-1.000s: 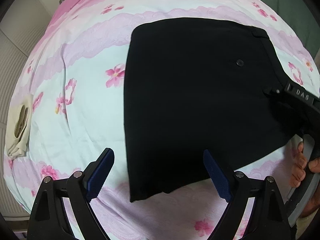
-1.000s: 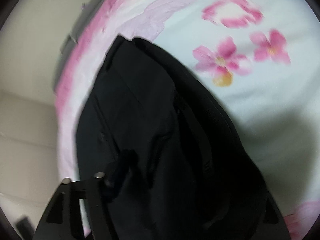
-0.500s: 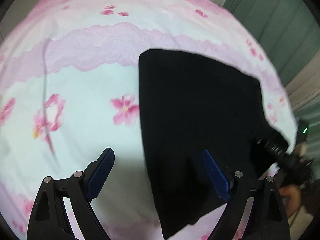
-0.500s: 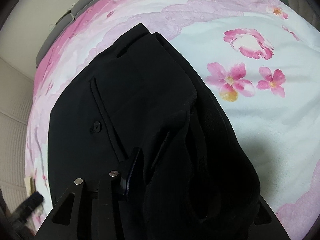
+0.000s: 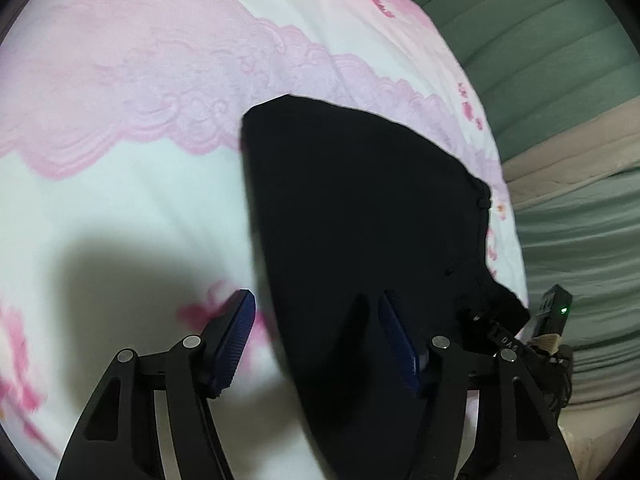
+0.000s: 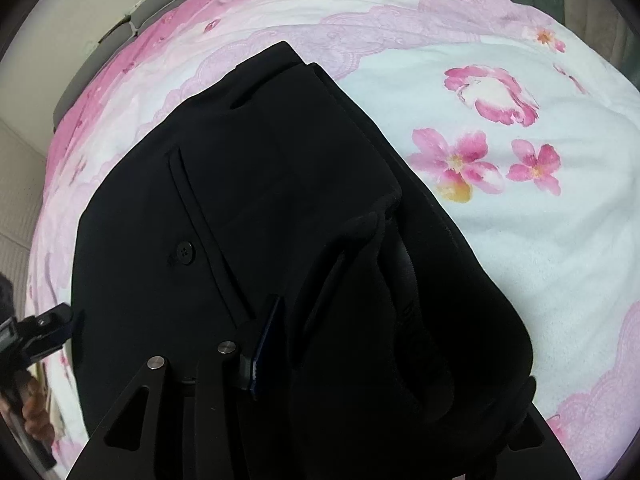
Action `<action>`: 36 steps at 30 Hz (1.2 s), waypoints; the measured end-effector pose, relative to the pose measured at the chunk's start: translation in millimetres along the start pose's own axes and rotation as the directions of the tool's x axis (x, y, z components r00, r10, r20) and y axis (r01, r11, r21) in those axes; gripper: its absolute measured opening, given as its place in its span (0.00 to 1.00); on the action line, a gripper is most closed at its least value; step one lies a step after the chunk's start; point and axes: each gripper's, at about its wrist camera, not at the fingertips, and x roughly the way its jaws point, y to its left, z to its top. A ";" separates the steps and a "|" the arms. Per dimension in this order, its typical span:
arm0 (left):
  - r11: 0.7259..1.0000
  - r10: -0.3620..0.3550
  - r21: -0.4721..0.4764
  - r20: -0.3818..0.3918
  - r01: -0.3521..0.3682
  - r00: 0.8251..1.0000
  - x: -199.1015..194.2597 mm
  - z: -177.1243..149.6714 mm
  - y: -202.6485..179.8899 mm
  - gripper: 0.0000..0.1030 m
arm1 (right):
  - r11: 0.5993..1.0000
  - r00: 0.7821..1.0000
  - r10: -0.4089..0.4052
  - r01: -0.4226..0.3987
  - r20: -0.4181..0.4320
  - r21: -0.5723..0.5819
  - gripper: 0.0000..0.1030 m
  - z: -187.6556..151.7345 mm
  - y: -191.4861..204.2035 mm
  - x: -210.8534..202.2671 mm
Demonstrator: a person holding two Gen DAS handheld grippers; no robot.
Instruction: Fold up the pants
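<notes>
The black pants (image 5: pixel 352 216) lie folded on the pink and white floral bed cover (image 5: pixel 120 184). My left gripper (image 5: pixel 316 332) is open, low over the pants' near left edge; its right finger is over the cloth, its left finger over the cover. In the right wrist view the pants (image 6: pixel 248 184) show a back pocket and a button (image 6: pixel 185 251). My right gripper (image 6: pixel 360 344) is shut on a bunched part of the waistband; only its left finger (image 6: pixel 266 344) shows, the other is buried in cloth. The right gripper also shows in the left wrist view (image 5: pixel 500 336).
Green curtains (image 5: pixel 560 80) hang beyond the bed's right side. A beige wall and a grey headboard edge (image 6: pixel 100 40) lie past the far left of the bed. The left gripper and the hand that holds it show at the left edge of the right wrist view (image 6: pixel 36 340).
My left gripper has dropped lower and closer to the pants' left edge, swinging rightward. My right gripper keeps its hold on the waistband and has barely moved.
</notes>
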 end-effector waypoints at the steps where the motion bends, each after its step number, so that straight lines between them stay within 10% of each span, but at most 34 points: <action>1: 0.999 -0.032 0.011 -0.006 0.033 0.999 5.6 5.2 0.0 0.60 | 1.000 1.000 0.000 0.000 0.000 -0.001 0.44 0.0 1.4 1.4; 9: 0.993 -0.122 -0.007 -0.049 0.122 0.991 45.3 43.2 -6.0 0.60 | 0.999 1.000 0.020 -0.020 0.001 0.029 0.45 1.7 2.4 11.7; 22: 0.991 0.124 0.047 -0.041 -0.122 0.991 28.6 42.3 -54.2 0.22 | 0.998 0.997 0.040 -0.037 -0.065 0.050 0.35 12.8 13.9 3.0; 36: 0.963 0.244 0.091 0.090 -0.252 0.965 -72.3 -24.5 -153.9 0.18 | 0.976 0.985 0.172 -0.173 -0.015 -0.132 0.26 9.4 51.1 -122.6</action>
